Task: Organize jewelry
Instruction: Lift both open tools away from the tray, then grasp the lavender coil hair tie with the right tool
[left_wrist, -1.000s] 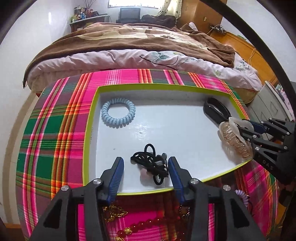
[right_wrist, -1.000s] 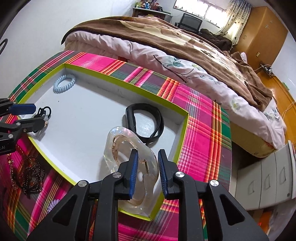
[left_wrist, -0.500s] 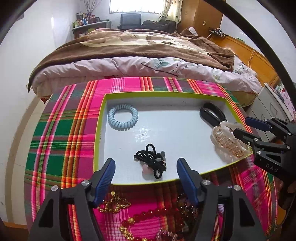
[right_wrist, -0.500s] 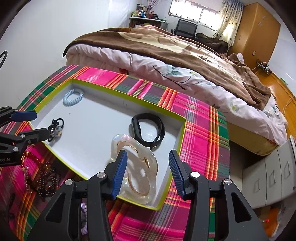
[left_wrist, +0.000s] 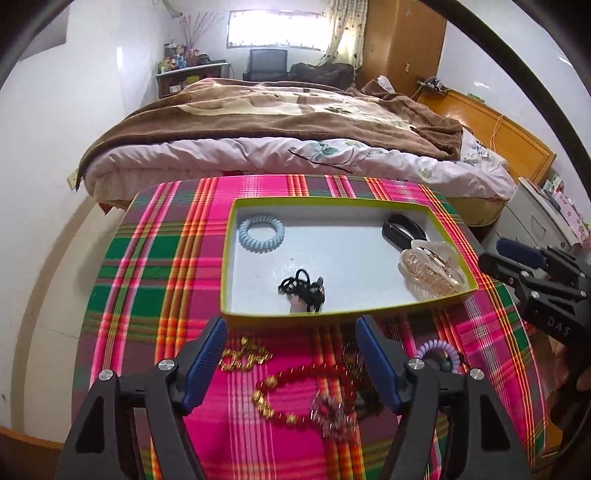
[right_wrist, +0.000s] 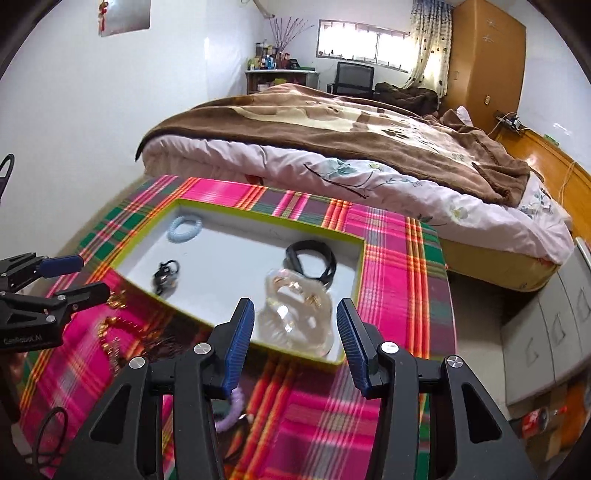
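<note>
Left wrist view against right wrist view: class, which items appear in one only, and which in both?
Only the left wrist view shows the red bead bracelet whole on the plaid cloth. Only the right wrist view shows the grey drawer unit. Both show the tray holding the blue coil hair tie, black hair ties, black band and clear hair claw.

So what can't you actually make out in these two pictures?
- Dark beads, left view: hidden behind the left claw.
- Purple coil tie, right view: mostly covered by the right claw.
- Gold chain, right view: motion-blurred.
- Shelf bottles, left view: too small.
</note>
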